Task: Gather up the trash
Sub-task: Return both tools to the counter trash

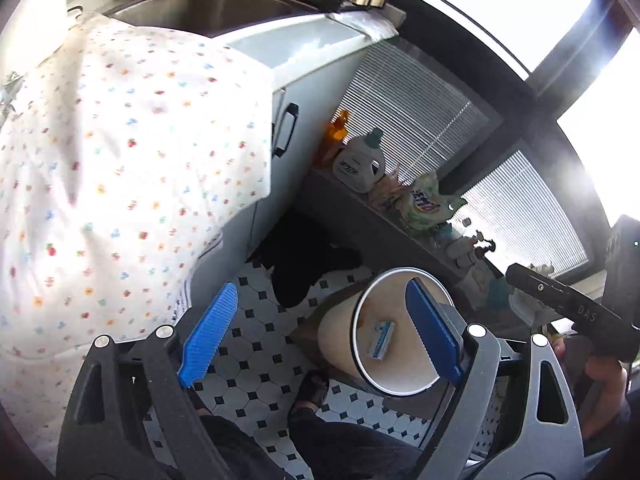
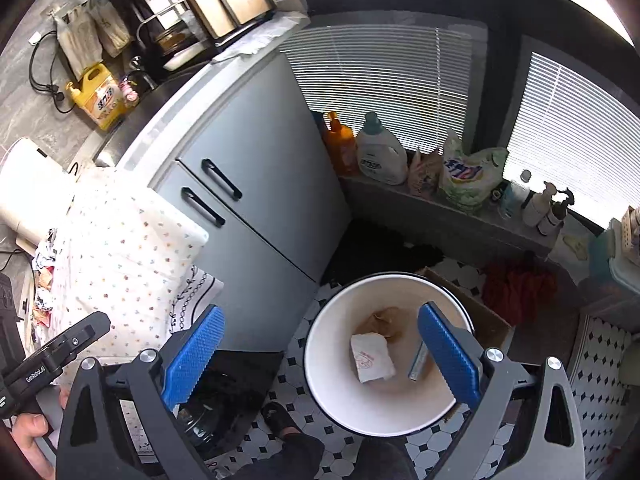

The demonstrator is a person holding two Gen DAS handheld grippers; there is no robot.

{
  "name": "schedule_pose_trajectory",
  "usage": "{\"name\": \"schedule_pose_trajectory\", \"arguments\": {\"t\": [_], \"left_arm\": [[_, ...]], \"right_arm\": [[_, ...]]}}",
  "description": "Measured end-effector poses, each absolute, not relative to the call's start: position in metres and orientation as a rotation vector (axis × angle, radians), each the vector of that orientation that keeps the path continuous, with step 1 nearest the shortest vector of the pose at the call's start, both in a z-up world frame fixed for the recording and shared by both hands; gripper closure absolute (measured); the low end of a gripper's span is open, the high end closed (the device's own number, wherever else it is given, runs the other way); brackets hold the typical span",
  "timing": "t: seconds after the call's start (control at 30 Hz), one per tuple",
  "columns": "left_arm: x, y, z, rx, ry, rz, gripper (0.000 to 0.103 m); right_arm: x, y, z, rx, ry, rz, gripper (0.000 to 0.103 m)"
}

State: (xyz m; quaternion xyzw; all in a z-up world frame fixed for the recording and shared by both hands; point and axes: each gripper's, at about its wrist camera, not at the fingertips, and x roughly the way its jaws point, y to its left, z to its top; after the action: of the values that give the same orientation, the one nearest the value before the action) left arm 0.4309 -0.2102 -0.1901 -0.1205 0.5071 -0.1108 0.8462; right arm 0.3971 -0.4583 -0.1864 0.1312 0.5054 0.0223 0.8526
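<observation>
Both claws hang wide apart with nothing between their blue pads: the left gripper (image 1: 320, 336) and the right gripper (image 2: 320, 356). Below them a white bin (image 2: 320, 376) stands on the black-and-white tiled floor (image 2: 600, 356). In the bin lie a crumpled white paper (image 2: 372, 357), a blue razor (image 1: 382, 340) and a brown scrap (image 2: 384, 320). Left of it hangs a flowered cloth (image 2: 128, 264), against a grey cabinet (image 2: 264, 184). Farther off, detergent bottles (image 2: 380, 152) line a ledge under slatted blinds (image 2: 384, 76).
</observation>
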Motion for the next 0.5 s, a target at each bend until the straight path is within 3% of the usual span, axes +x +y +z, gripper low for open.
{"name": "schedule_pose_trajectory", "arguments": {"t": [0.2,0.5], "left_arm": [[0.416,-0.145,-0.161,-0.270,0.969,-0.126,0.007],[0.388,-0.043,-0.137,-0.350,0.869,0.024,0.006]], "right_arm": [[0.412,-0.391,-0.162,0.224,1.023,0.139,0.008],[0.420,-0.288,-0.142,0.136,0.997,0.289,0.008]]}}
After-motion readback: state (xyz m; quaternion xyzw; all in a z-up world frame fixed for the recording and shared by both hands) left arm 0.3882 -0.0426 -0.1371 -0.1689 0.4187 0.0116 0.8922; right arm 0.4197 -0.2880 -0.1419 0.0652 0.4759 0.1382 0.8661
